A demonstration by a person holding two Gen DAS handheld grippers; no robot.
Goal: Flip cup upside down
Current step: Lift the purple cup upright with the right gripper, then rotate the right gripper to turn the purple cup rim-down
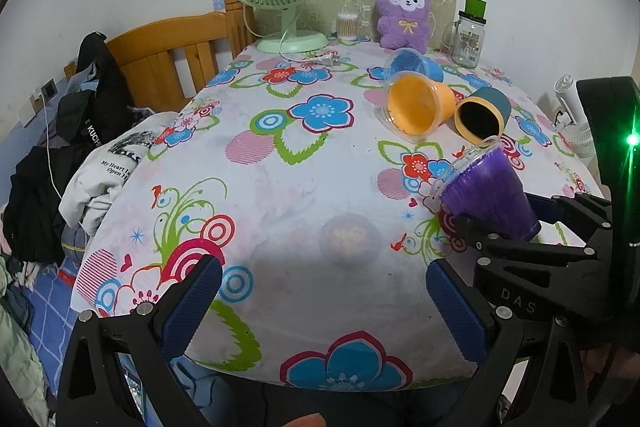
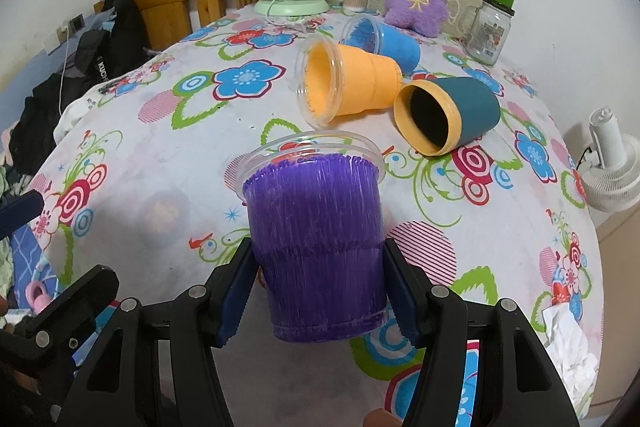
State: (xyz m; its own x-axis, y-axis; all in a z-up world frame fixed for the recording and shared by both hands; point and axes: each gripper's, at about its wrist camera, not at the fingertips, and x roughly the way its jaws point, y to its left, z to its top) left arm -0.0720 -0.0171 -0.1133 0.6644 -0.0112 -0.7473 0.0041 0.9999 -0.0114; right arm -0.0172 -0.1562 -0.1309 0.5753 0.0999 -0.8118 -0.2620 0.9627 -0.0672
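The right gripper [image 2: 320, 287] holds the purple cup [image 2: 316, 239] between its jaws, base toward the wrist, rim pointing forward; the turn looks underway. Next: roll the wrist until the rim faces the table [image 2: 192, 163], then lower; the left gripper [image 1: 324, 303] gapes wide, empty.

Soft, even indoor light, heavy fisheye bending, perhaps slight edge blur.

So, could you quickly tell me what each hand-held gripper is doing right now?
Left hand-held gripper: open, holding nothing.
Right hand-held gripper: closed on the purple cup.
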